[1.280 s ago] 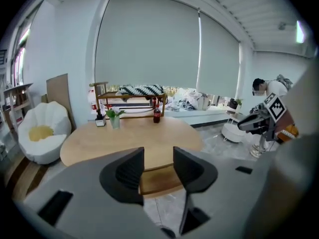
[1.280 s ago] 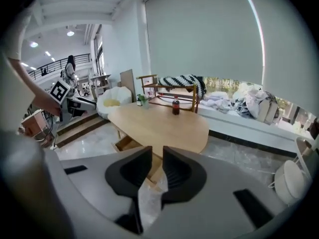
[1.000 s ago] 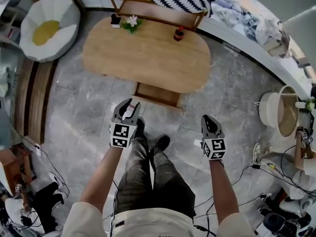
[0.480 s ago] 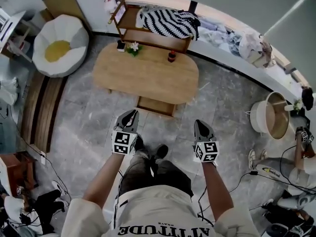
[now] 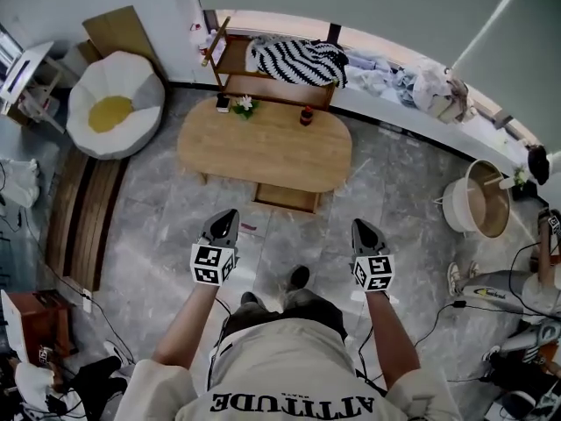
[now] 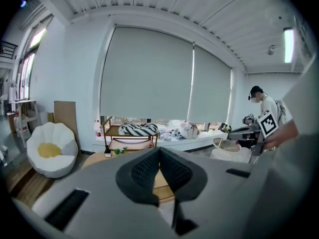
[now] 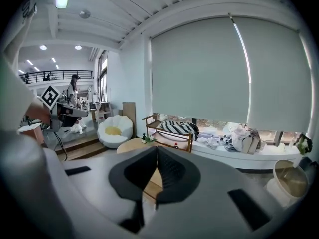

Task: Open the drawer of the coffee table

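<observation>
An oval wooden coffee table (image 5: 263, 147) stands on the grey stone floor ahead of me. Its drawer (image 5: 287, 197) sticks out from the near side. My left gripper (image 5: 228, 214) is held in the air short of the table, left of the drawer. Its jaws have just been closing and now meet, with nothing between them (image 6: 159, 151). My right gripper (image 5: 360, 225) hangs level with it, right of the drawer, also shut and empty (image 7: 157, 151). Neither touches the table or the drawer. Both gripper views look over the table toward the window.
On the table stand a small dark bottle (image 5: 305, 117) and a little plant (image 5: 244, 105). A wooden shelf with a striped cloth (image 5: 294, 60) is behind it. A white beanbag seat (image 5: 114, 112) sits left, a round basket (image 5: 478, 204) right. Cables lie by my feet. A person (image 6: 264, 108) stands far right.
Both grippers have risen and drawn back from the table, which now looks smaller. The left jaws, spread a second ago, have come together. The drawer stays out.
</observation>
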